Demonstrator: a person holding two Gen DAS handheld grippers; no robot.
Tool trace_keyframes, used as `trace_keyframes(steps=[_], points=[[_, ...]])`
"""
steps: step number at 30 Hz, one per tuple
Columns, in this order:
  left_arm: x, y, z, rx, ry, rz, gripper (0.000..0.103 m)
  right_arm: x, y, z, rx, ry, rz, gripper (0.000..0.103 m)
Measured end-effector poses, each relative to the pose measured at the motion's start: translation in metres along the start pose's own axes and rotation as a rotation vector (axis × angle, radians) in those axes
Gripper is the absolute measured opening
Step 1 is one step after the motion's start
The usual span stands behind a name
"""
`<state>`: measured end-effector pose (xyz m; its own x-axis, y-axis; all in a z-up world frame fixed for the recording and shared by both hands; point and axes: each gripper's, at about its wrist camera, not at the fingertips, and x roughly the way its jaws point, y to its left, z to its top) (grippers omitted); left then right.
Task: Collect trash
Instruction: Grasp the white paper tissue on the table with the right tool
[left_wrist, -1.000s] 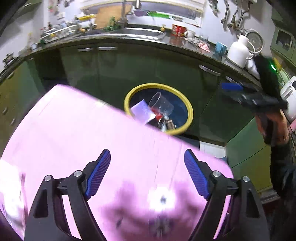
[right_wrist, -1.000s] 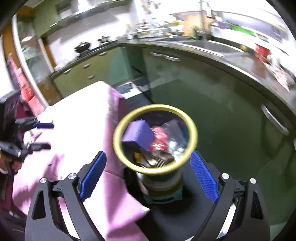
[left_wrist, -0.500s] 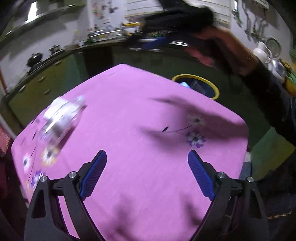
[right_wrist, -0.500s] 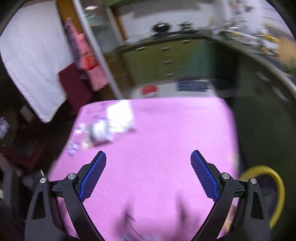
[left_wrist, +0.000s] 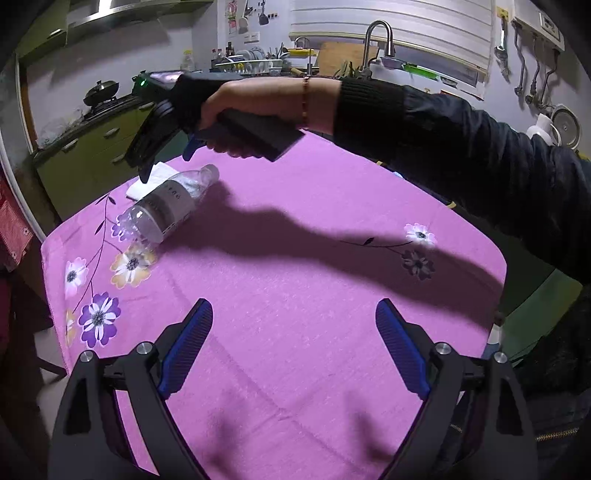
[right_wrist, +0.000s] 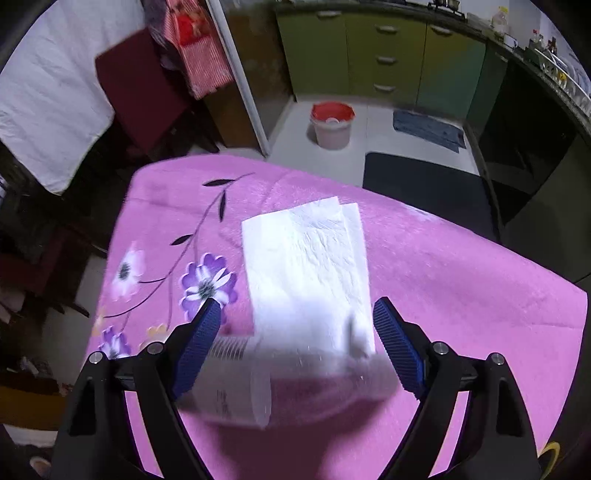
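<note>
The pink floral tablecloth (left_wrist: 295, 280) fills both views. Only the left wrist view shows the person's sleeve (left_wrist: 461, 147) and hand (left_wrist: 258, 110) reaching across it; only the right wrist view shows the white napkin (right_wrist: 306, 266) whole. The clear plastic bottle (left_wrist: 168, 205) lies on its side, cap toward the sink, partly over the napkin. The right gripper (right_wrist: 295, 321), jaws spread and just narrowing, hangs above it, touching nothing. The left gripper (left_wrist: 293, 321) stands wide and empty, well apart.

clear: tablecloth (left_wrist: 295, 295) centre | blocked: far corner, bottle (left_wrist: 166, 206), napkin (right_wrist: 306, 266)
</note>
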<state>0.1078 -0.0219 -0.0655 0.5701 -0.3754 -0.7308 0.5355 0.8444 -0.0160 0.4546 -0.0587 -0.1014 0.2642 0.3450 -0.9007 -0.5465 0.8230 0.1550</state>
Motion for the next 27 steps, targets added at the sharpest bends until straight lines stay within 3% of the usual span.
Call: trace_keyframes(steps=[3, 15, 23, 26, 27], points=[[-0.002, 0.002, -0.003, -0.01, -0.003, 0.002, 0.085, 0.017, 0.007, 0.009, -0.01, 0.036, -0.053, 0.084], [-0.007, 0.009, -0.008, -0.03, -0.001, 0.005, 0.085, 0.057, 0.02, 0.02, -0.008, 0.091, -0.1, 0.084], [-0.007, 0.014, -0.01, -0.04, 0.003, 0.007, 0.086, 0.072, 0.017, 0.02, -0.002, 0.126, -0.118, 0.06], [-0.004, 0.016, -0.012, -0.044, 0.006, 0.006, 0.086, 0.071, 0.013, 0.022, 0.004, 0.122, -0.131, 0.04], [-0.004, 0.016, -0.012, -0.044, 0.006, 0.006, 0.086, 0.07, 0.011, 0.022, 0.007, 0.116, -0.134, 0.026]])
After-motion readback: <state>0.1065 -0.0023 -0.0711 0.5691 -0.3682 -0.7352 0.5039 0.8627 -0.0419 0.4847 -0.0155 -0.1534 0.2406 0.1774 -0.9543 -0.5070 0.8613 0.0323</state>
